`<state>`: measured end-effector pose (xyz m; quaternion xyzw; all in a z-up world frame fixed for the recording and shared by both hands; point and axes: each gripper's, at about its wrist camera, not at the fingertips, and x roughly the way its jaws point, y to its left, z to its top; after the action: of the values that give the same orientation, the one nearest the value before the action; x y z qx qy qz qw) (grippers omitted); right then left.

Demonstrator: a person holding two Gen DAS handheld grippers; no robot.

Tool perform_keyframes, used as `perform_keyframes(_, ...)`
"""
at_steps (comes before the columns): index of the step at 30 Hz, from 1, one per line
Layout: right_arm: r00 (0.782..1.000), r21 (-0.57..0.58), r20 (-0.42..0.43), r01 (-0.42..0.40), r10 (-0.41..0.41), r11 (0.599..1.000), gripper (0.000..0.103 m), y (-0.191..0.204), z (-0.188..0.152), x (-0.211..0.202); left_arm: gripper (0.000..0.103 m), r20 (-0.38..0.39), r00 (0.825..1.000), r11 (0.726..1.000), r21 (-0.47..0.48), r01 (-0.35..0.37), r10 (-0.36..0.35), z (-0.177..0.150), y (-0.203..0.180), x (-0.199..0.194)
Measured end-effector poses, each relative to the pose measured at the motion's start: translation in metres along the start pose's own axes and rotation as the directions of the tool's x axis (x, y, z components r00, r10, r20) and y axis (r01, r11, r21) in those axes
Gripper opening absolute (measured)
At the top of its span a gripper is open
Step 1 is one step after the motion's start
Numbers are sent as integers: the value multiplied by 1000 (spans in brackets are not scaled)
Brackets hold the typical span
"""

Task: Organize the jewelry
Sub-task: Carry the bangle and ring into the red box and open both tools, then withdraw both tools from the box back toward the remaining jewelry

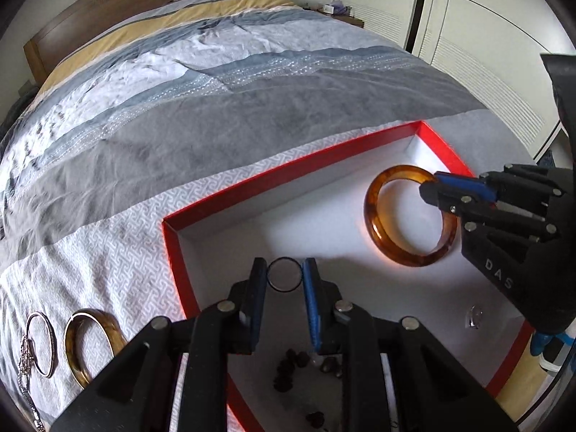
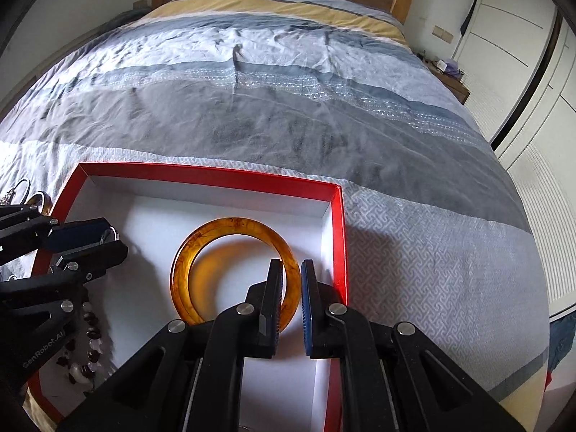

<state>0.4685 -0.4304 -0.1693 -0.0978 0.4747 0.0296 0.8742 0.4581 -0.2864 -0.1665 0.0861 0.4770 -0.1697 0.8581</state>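
The red box (image 2: 334,223) lies on the bed (image 2: 288,108). At its three o'clock side the right gripper (image 2: 288,288) clasps the amber bangle (image 2: 230,273); it should lower before letting go. The left gripper (image 1: 284,280) pinches a thin ring (image 1: 283,274) near seven o'clock.

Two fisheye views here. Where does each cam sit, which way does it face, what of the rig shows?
Left wrist: on the left gripper, looking along its fingers over the red box toward the headboard; holds a thin ring; right gripper enters from the right.
Right wrist: on the right gripper, facing up the bed; pads straddle the amber bangle; left gripper at left.
Shared: box, bangle, bed, and both grippers.
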Motion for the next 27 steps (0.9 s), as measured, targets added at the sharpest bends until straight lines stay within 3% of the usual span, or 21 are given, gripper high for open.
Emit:
perform_keyframes(4, 1000, 10, 13, -7, 7, 1000, 12, -1, 0, -9, 21, 10, 1000, 1000, -3, 10, -10, 0, 4, -7)
perform_keyframes(5, 1000, 8, 20, -3, 3, 1000, 13, -1, 0, -14, 26, 15, 1000, 1000, -8, 12, -12, 0, 5, -11)
perform_keyframes(7, 999, 9, 39, 12, -12, 1000, 27, -1, -1, -27, 35, 34, 999, 999, -25, 23, -23, 0, 9, -23)
perform_keyframes(12, 995, 49, 92, 22, -26, 999, 29, -7, -7, -79, 36, 78, 995, 997, -46, 63, -59, -3, 17, -69)
perform_keyframes(16, 989, 70, 148, 6, -16, 998, 29, -5, -14, -139, 36, 132, 988, 995, -59, 86, -77, -18, 37, -131)
perform_keyframes(22, 973, 68, 230, -46, 29, 997, 29, 20, -27, -227, 36, 180, 983, 993, -116, -22, 43, -56, 99, -234)
perform_keyframes(27, 951, 51, 299, -100, 81, 994, 29, 52, -41, -289, 36, 215, 961, 973, -185, -135, 174, -110, 152, -316)
